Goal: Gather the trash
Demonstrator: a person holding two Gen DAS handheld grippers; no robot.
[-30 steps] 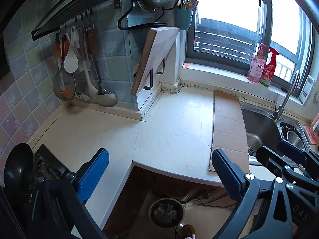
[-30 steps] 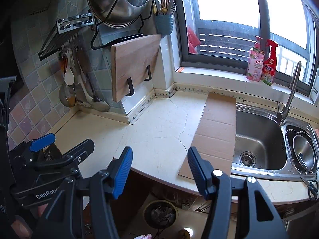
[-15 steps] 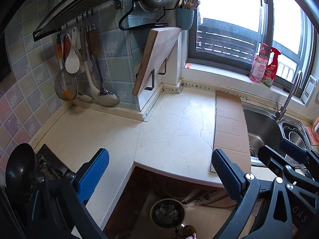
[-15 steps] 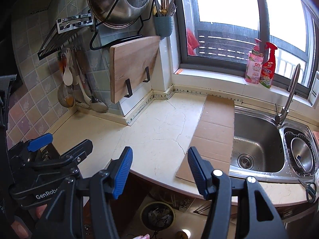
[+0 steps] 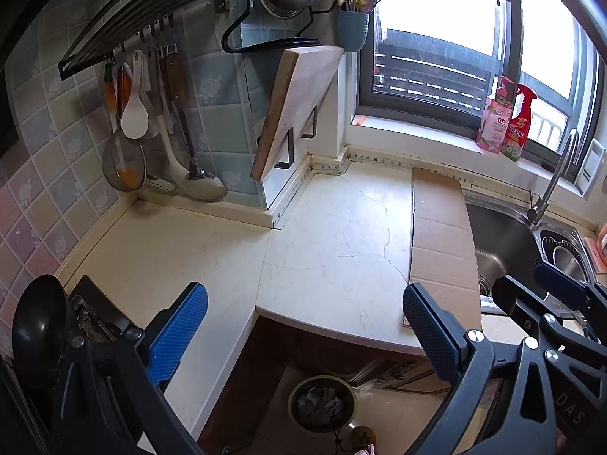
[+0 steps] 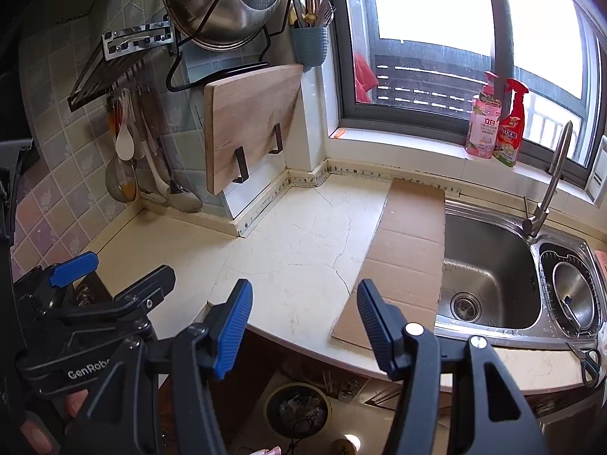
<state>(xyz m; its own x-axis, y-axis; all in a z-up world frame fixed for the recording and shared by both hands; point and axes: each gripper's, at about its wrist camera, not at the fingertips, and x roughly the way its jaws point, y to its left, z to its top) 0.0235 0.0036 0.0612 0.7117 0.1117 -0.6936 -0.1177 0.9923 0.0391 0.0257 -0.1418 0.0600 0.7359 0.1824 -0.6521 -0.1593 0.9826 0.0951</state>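
Note:
A flat brown cardboard sheet (image 5: pixel 442 242) (image 6: pixel 406 254) lies on the cream countertop (image 5: pixel 334 235), its right edge over the sink rim. Below the counter's front edge, a round trash bin (image 5: pixel 322 404) (image 6: pixel 297 409) stands on the floor with crumpled waste inside. My left gripper (image 5: pixel 303 326) hovers open above the counter edge, nothing between its blue pads. My right gripper (image 6: pixel 303 322) is open too and holds nothing, just left of the cardboard's near end. Each gripper shows in the other's view: the left gripper (image 6: pixel 95 284) and the right gripper (image 5: pixel 550 292).
A steel sink (image 6: pixel 489 265) with a faucet (image 6: pixel 550 185) lies to the right, scissors (image 6: pixel 588 364) on its front ledge. A cutting board (image 6: pixel 250 121), hanging utensils (image 5: pixel 144 132) and a pot lid line the wall. Two bottles (image 6: pixel 497 125) stand on the sill. A black pan (image 5: pixel 38 326) sits left.

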